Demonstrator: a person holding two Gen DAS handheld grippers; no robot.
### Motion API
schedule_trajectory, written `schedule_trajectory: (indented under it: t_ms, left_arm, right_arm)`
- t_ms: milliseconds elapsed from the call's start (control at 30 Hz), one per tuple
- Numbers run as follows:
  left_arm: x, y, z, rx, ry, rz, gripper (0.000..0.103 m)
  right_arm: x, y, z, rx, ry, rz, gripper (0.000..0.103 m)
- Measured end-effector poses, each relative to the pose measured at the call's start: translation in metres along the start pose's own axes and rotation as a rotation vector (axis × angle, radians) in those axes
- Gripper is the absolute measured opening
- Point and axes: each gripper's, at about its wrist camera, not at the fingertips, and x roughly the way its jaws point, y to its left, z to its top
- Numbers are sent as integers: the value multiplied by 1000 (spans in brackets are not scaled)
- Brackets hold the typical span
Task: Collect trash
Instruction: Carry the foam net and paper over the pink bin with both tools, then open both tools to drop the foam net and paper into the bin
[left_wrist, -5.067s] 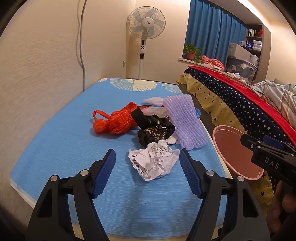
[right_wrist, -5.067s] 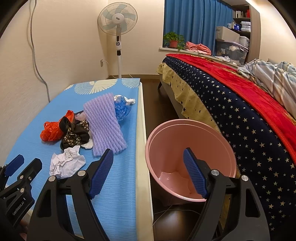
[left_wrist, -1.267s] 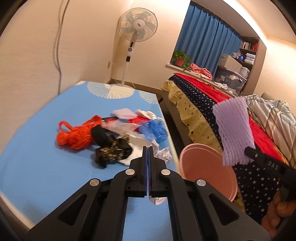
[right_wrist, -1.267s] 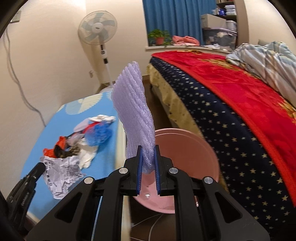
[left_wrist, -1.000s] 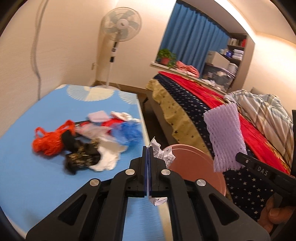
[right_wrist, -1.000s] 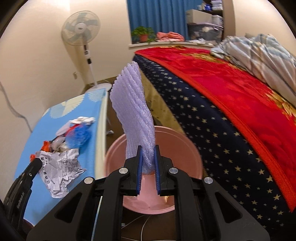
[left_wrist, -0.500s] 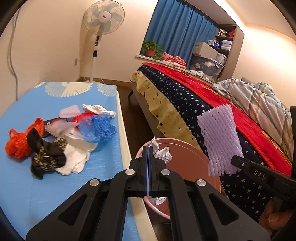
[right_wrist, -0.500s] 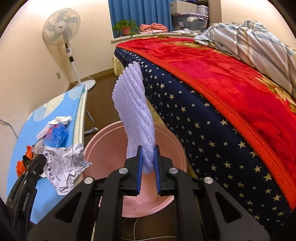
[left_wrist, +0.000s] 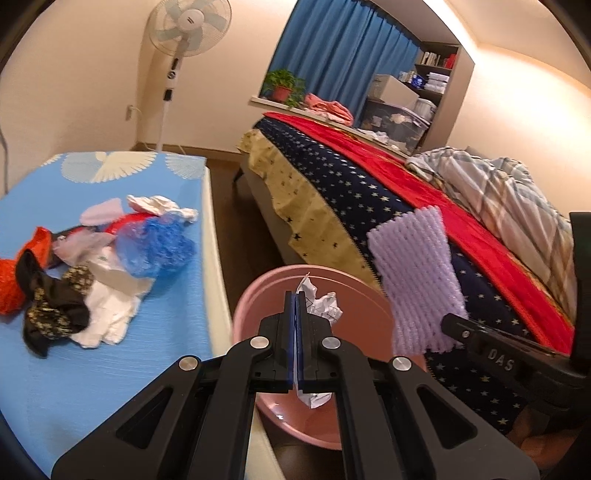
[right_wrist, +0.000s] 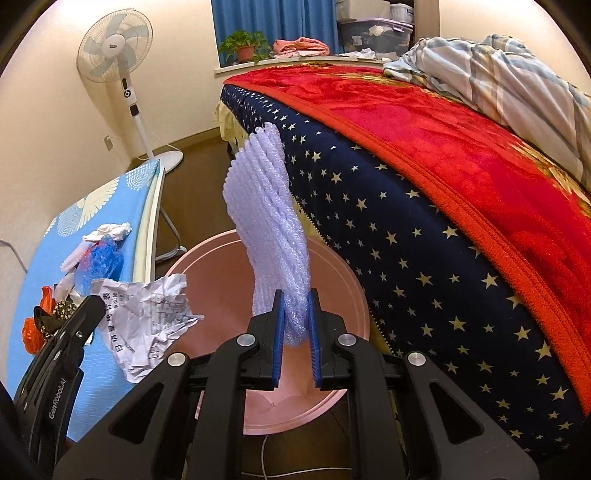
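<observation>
My left gripper (left_wrist: 296, 295) is shut on a crumpled white paper (left_wrist: 320, 306) and holds it over the pink bin (left_wrist: 354, 291); the paper also shows in the right wrist view (right_wrist: 147, 317). My right gripper (right_wrist: 295, 314) is shut on a purple foam net (right_wrist: 269, 229) and holds it upright over the same bin (right_wrist: 343, 280). The foam net also shows in the left wrist view (left_wrist: 417, 273). More trash lies on the blue table (left_wrist: 110, 369): a blue plastic bag (left_wrist: 159, 247), an orange bag (left_wrist: 14, 280), a black patterned piece (left_wrist: 55, 310) and white scraps (left_wrist: 110, 310).
A bed with a starred navy cover (right_wrist: 424, 240) and red blanket (right_wrist: 443, 122) stands right of the bin. A standing fan (left_wrist: 184, 37) is by the far wall. Dark floor (left_wrist: 229, 177) runs between table and bed.
Both grippers have moved right from over the table to above the pink bin, each still holding its item. The bin now sits directly under the paper and the foam net.
</observation>
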Motion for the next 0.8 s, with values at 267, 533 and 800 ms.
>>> schedule_trajectory:
  t_ms: [267,533,800]
  left_arm:
    - [-3,4,0,-15,21,-20,14]
    - [-33,28,4,-29,-16,38,14]
    - [-66,61,6,-54,-62,128,14]
  right_arm:
    - [-4,-7,1,37,-19,-36,43]
    - [-22,11,2,6,-73,34,43]
    - [-47,46,0,-23,-154,167,42]
